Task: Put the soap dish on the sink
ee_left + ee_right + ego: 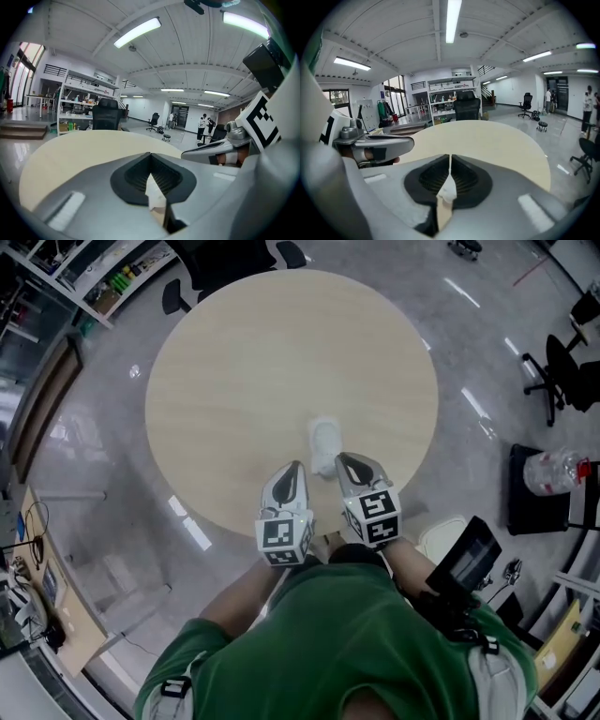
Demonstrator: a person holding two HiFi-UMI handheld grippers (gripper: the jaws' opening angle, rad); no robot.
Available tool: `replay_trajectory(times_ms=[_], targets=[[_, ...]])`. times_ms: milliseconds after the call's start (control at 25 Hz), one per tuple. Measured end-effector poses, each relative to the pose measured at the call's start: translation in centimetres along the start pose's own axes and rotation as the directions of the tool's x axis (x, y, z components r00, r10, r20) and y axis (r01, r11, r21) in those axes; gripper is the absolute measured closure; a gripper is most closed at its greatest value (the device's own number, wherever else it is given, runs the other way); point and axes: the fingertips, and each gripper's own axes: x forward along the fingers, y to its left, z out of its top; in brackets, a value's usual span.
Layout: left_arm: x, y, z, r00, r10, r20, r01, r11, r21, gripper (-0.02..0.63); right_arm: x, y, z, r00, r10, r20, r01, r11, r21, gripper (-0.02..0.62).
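Presently | left hand-held gripper (295,467), right hand-held gripper (345,459): hovering closed, empty | soap dish (325,442): lying centre-frame on surface (234,371) | likely lining up pickup

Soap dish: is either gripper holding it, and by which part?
Neither: the soap dish lies on the table; left gripper and right gripper are both shut on nothing.

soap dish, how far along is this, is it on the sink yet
Nothing looks done yet: the white soap dish lies on the round table, and no sink is in view. In hand: nothing; the left gripper and right gripper are shut and empty, near the dish. Left: grasp it, carry it to a sink.
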Motion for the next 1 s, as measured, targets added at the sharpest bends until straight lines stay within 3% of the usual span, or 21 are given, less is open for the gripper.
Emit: replay_trajectory(times_ms=[320, 1000], targets=[[-4.7, -1.3, 1.8, 0.997, -0.032, 0.07, 0.031, 0.999, 0.023, 0.6, -4.3, 4.0, 2.1, 0.995, -0.03, 0.097, 0.033, 0.999, -0.032, 0.592], [-14.6, -4.9, 2.1, 0.981, -0.133, 0.144, 0.128, 0.991, 0.042, 0.6, -13.1, 11.2, 0.5, 0.983, -0.057, 0.172, 0.068, 0.996, -0.06, 0.592]])
